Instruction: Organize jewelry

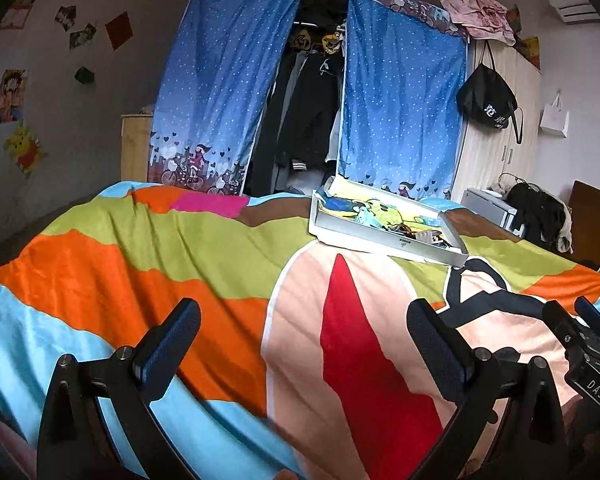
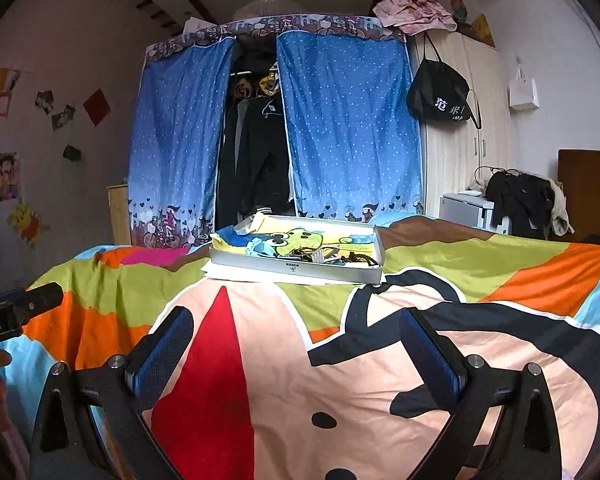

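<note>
Bedroom clutter frames a bed whose bright patchwork quilt [image 2: 340,380] carries one shallow grey tray [image 2: 296,268] near its far edge, in front of the wardrobe. Inside the tray, over a cartoon-printed lining, lies a tangle of jewelry [image 2: 324,257]; beads and a chain can be guessed at, but the pieces are too small and knotted to count. A small mark on the tray's front wall is unreadable.

Both pairs of tongs hover over the quilt, well short of the tray: the left tongs [image 1: 304,344] spread wide and empty, the right tongs [image 2: 296,346] likewise spread and empty. From the left camera the other tool's body reads "DAS".

Two blue dotted curtains [image 2: 340,120] hang parted on dark clothes. One black bag [image 2: 440,92] bears white characters, partly hidden.
</note>
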`<state>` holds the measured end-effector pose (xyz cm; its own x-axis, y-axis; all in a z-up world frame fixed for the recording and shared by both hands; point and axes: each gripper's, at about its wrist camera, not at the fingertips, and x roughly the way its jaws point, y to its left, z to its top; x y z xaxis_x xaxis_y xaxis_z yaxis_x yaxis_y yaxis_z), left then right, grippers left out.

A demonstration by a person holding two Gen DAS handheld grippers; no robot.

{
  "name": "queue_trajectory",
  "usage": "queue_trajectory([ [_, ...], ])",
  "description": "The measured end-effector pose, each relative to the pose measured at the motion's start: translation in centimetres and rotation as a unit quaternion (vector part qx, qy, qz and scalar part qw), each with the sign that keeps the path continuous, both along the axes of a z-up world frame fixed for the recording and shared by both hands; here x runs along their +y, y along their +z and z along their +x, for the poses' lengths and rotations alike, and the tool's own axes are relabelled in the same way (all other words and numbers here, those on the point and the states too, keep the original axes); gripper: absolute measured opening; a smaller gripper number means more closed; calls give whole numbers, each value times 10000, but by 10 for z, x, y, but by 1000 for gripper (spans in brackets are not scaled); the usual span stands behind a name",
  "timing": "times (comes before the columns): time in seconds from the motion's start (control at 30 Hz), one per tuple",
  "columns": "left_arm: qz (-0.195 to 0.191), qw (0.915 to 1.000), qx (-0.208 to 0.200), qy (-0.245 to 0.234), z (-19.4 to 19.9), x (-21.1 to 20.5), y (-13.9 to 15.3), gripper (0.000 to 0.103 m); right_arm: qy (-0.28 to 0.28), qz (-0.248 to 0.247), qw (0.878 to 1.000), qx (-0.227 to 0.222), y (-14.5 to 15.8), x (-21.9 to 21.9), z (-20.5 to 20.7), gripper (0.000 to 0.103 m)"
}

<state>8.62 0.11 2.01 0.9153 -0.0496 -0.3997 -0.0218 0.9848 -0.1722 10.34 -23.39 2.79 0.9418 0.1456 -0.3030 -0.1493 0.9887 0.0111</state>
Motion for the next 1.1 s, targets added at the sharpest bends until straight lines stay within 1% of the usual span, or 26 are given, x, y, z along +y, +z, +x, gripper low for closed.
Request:
queue_trajectory([
  [0.5, -102, 9999, 117, 4, 0, 6, -8, 101, -8, -106, 9998, 157, -3, 6, 4, 103],
  [1.1, -121, 9998, 151, 42, -2, 12, -9, 101, -6, -116, 9998, 160, -3, 6, 3, 103],
])
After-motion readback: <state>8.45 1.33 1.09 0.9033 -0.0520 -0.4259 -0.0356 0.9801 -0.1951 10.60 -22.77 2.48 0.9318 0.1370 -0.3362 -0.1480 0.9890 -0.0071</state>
